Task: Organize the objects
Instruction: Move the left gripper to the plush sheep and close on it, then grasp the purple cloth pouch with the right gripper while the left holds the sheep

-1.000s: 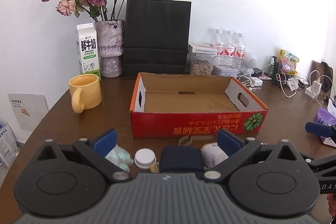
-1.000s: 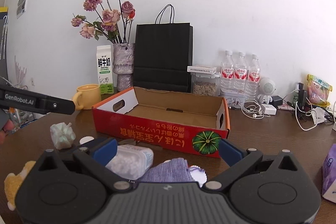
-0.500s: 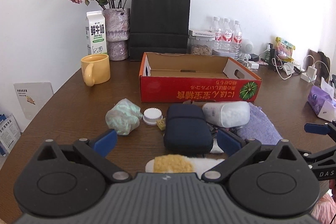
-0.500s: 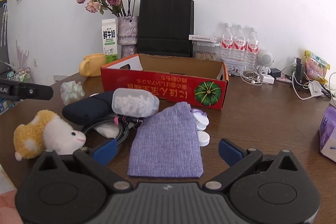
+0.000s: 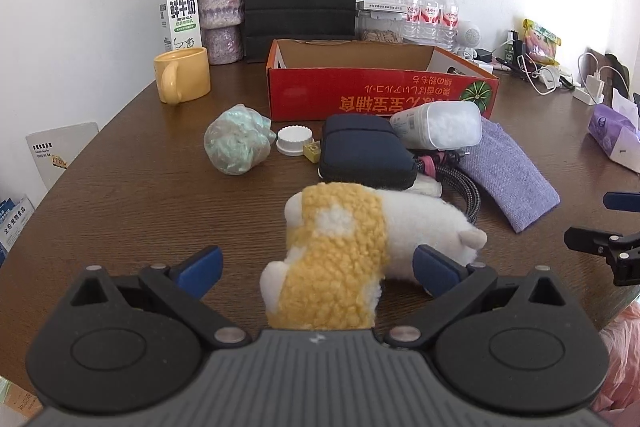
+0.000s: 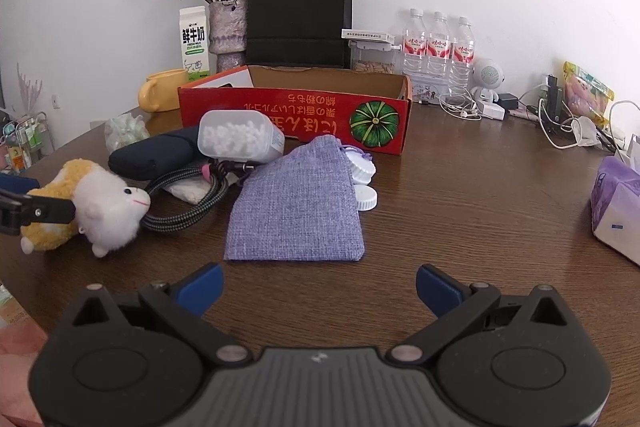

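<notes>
Both cameras sit low over the brown table (image 5: pixel 132 195), each looking forward between its own blue-tipped fingers toward the red cardboard box (image 5: pixel 376 95) and the white wall behind it. The left wrist view faces the box's long front squarely, with a plush toy (image 5: pixel 340 251) close under the lens. The right wrist view stands further right and sees the box (image 6: pixel 296 119) slightly from its right. Both views share the box, the plush toy (image 6: pixel 100 207) and the purple cloth pouch (image 6: pixel 296 207).
</notes>
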Demonstrator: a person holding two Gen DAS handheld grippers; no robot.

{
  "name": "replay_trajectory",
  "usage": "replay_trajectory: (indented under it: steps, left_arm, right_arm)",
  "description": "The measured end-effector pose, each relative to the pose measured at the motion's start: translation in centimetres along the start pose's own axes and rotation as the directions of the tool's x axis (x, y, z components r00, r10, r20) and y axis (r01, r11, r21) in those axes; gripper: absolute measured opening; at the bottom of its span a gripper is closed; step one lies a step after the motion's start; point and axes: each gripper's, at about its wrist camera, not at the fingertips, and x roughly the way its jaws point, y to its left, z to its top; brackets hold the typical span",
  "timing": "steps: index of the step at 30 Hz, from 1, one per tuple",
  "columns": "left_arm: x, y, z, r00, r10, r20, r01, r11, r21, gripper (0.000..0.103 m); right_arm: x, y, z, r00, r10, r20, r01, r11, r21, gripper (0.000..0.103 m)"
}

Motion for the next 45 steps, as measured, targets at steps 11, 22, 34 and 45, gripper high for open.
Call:
replay_trajectory:
  steps: [11,22,34,45]
  left_arm:
    - [0.4,0.2,-0.7,0.999,-0.035,0.016,0.035,0.999,0.007,0.094]
    - [-1.1,0.5,-1.3,0.998,-0.021,0.066,0.021,1.000,-0.010,0.049]
    - [-4.2,3.3,-1.3,0.984,0.047,0.172,-0.015,0.983,-0.184,0.049]
    - [-3.6,3.7,-1.1,0.983,0.059,0.172,-0.023,0.979,-0.202,0.049]
  right_arm:
    - [0.3,0.2,-0.2,1.000,0.002,-0.015,-0.002,1.000,-0.004,0.103]
    - [0.7,0.2,-0.1,1.000,0.001,-0.023,-0.002,1.000,-0.006,0.103]
    - [2.8,0.6,1.4,1.000,0.011,-0.029,-0.012,0.999,-0.040,0.103]
    - [7.2,1.4,3.7,0.998,0.006,-0.056,-0.010,0.997,-0.077,0.103]
